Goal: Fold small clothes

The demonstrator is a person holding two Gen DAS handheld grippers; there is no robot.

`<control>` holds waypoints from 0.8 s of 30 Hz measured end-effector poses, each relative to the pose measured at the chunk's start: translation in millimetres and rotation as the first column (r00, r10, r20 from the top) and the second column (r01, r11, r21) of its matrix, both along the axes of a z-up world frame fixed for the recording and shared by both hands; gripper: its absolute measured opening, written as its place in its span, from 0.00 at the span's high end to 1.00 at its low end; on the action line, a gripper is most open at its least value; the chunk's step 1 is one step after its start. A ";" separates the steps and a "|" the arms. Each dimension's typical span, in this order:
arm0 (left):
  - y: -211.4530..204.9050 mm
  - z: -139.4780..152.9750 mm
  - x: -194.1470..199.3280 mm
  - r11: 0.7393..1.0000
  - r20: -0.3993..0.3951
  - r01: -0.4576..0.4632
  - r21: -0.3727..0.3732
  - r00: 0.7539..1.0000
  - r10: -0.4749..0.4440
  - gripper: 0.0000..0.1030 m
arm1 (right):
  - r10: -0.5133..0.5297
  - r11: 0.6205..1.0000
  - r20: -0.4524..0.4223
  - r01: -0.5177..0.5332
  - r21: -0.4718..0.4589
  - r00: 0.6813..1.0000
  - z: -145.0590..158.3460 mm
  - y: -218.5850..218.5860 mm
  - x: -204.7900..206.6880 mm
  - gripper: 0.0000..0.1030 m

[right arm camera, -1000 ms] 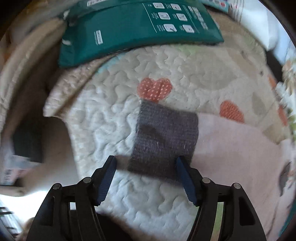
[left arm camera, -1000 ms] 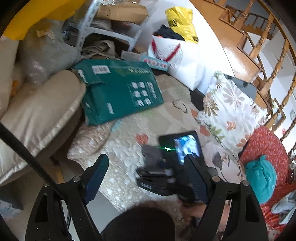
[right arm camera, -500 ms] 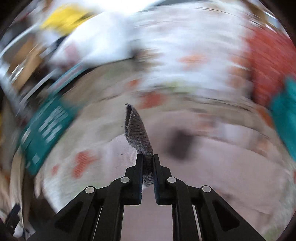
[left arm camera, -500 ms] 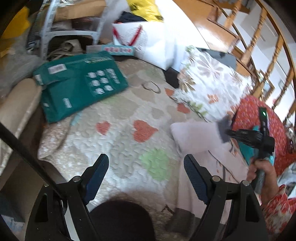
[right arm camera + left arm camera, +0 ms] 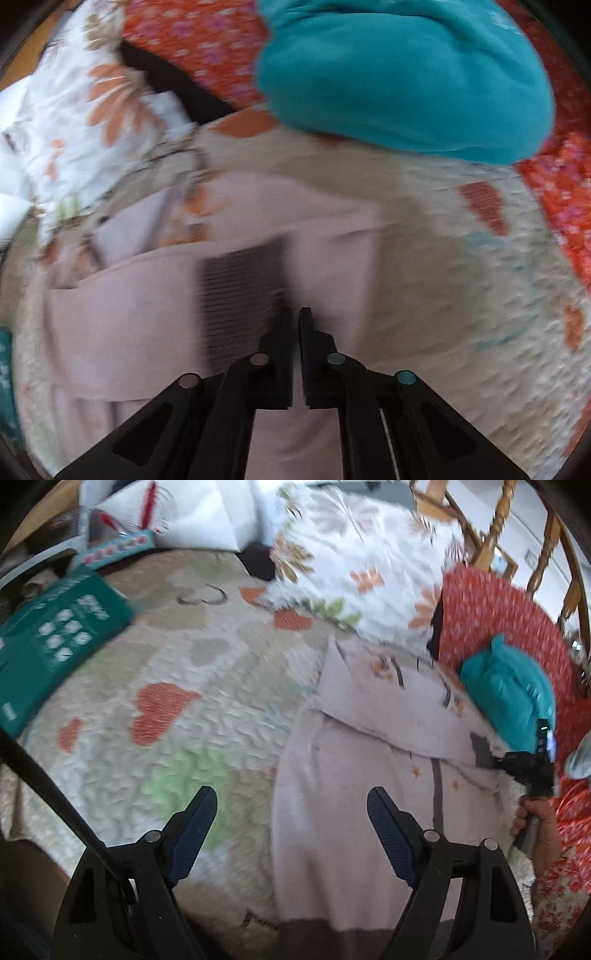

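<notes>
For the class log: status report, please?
Left claw open, empty. Right claw shut on pink garment's grey cuff. Teal garment close beside.

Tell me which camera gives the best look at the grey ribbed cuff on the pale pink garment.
The right wrist view. The grey ribbed cuff sits near the centre, just ahead of the shut right tool, ribs visible despite blur. The left wrist view shows only a small dark patch at the garment's far right edge.

Both grippers (image 5: 291, 834) (image 5: 294, 325) are built of black plastic with silver screws; blue ribbed pads (image 5: 388, 834) are fitted inside.
</notes>
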State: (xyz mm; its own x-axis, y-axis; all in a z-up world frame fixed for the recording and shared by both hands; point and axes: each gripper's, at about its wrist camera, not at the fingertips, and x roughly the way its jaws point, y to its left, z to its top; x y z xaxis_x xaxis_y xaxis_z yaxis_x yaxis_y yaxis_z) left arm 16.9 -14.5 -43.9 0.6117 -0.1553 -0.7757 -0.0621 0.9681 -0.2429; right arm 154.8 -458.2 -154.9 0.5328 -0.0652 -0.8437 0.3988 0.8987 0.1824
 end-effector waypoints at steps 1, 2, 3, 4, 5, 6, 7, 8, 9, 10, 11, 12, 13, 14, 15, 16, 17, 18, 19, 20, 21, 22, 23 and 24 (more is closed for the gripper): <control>-5.4 -7.2 4.5 1.000 -0.007 0.008 0.006 1.000 -0.008 0.20 | -0.005 1.000 0.002 0.005 0.014 1.000 -0.1 -8.3 -3.6 0.96; -10.8 -13.6 9.3 1.000 -0.015 0.017 0.015 1.000 -0.017 0.20 | -0.012 1.000 0.009 0.012 0.027 1.000 -0.6 -16.5 -9.0 0.96; -16.1 -21.5 13.9 0.999 -0.029 0.022 0.030 0.999 -0.022 0.20 | -0.018 0.999 0.019 0.017 0.036 1.000 2.3 -24.3 -15.5 0.95; -18.4 -28.7 16.8 0.999 -0.040 0.024 0.039 0.999 -0.023 0.20 | -0.021 0.999 0.022 0.020 0.044 1.000 5.0 -30.8 -22.0 0.93; -20.8 -34.6 19.2 0.999 -0.051 0.026 0.043 0.998 -0.024 0.20 | -0.016 0.998 0.022 0.015 0.063 1.000 8.3 -36.8 -31.8 0.91; -22.2 -41.1 21.4 0.999 -0.065 0.028 0.045 0.998 -0.025 0.20 | -0.008 0.996 0.028 0.005 0.086 1.000 8.2 -41.5 -39.0 0.85; -24.0 -49.3 22.8 0.998 -0.085 0.029 0.048 0.996 -0.025 0.20 | 0.003 0.994 0.033 -0.007 0.107 0.999 5.9 -45.2 -45.8 0.80; -25.3 -54.3 23.2 0.998 -0.097 0.033 0.050 0.995 -0.028 0.20 | 0.012 0.992 0.034 -0.016 0.124 0.999 5.9 -45.1 -54.8 0.79; -26.6 -58.0 22.7 0.998 -0.103 0.037 0.053 0.994 -0.031 0.20 | 0.019 0.991 0.030 -0.023 0.132 0.999 4.5 -44.5 -62.2 0.77; -28.1 -62.2 21.5 0.997 -0.111 0.044 0.064 0.993 -0.037 0.20 | 0.023 0.989 0.024 -0.026 0.142 0.999 3.1 -42.9 -72.3 0.72; -29.6 -66.0 20.4 0.996 -0.117 0.050 0.076 0.992 -0.041 0.20 | 0.022 0.988 0.019 -0.025 0.154 1.000 0.8 -40.6 -78.1 0.68; -30.4 -70.0 18.5 0.994 -0.129 0.058 0.088 0.991 -0.046 0.20 | 0.021 0.984 0.015 -0.023 0.178 1.000 -4.0 -40.3 -85.1 0.57; -30.5 -73.4 17.0 0.994 -0.137 0.062 0.093 0.989 -0.049 0.20 | 0.012 0.976 0.010 -0.013 0.216 1.000 -8.6 -40.0 -94.0 0.46; -29.7 -74.8 14.6 0.993 -0.138 0.065 0.095 0.989 -0.052 0.20 | 0.002 0.967 0.004 -0.003 0.255 1.000 -14.4 -40.6 -100.5 0.43; -29.0 -74.7 12.0 0.993 -0.134 0.069 0.093 0.989 -0.057 0.20 | -0.009 0.949 -0.006 0.010 0.316 1.000 -22.7 -40.3 -108.2 0.42; -26.9 -73.4 8.3 0.994 -0.132 0.075 0.078 0.989 -0.064 0.20 | -0.017 0.925 -0.020 0.023 0.380 1.000 -32.6 -39.5 -115.3 0.42; -24.9 -73.2 6.7 0.995 -0.133 0.076 0.061 0.989 -0.067 0.20 | -0.029 0.911 -0.022 0.035 0.410 0.999 -38.6 -39.2 -121.3 0.42; -21.6 -72.8 4.9 0.997 -0.136 0.074 0.035 0.988 -0.069 0.20 | -0.045 0.909 -0.003 0.042 0.416 0.999 -39.3 -38.6 -128.5 0.42; -16.8 -72.1 2.9 0.998 -0.135 0.067 -0.004 0.989 -0.067 0.20 | -0.051 0.903 0.009 0.042 0.427 0.999 -38.6 -35.9 -136.6 0.41; -10.7 -71.3 1.9 0.997 -0.132 0.055 -0.047 0.989 -0.061 0.20 | -0.051 0.897 0.010 0.042 0.440 0.999 -37.7 -35.3 -140.7 0.41; -4.7 -70.8 1.3 0.995 -0.131 0.043 -0.088 0.990 -0.054 0.20 | -0.055 0.885 0.018 0.041 0.463 0.998 -37.3 -33.4 -147.4 0.41; 1.3 -71.7 0.3 0.991 -0.132 0.032 -0.133 0.990 -0.050 0.20 | -0.054 0.870 0.027 0.034 0.492 0.998 -37.6 -29.9 -153.9 0.41; 5.0 -72.9 -0.3 0.986 -0.133 0.031 -0.165 0.990 -0.053 0.20 | -0.044 0.852 0.033 0.020 0.523 0.998 -38.3 -25.5 -158.4 0.41; 8.1 -74.8 -0.3 0.980 -0.132 0.037 -0.198 0.989 -0.064 0.20 | -0.026 0.827 0.034 0.003 0.561 0.999 -41.1 -21.3 -162.1 0.41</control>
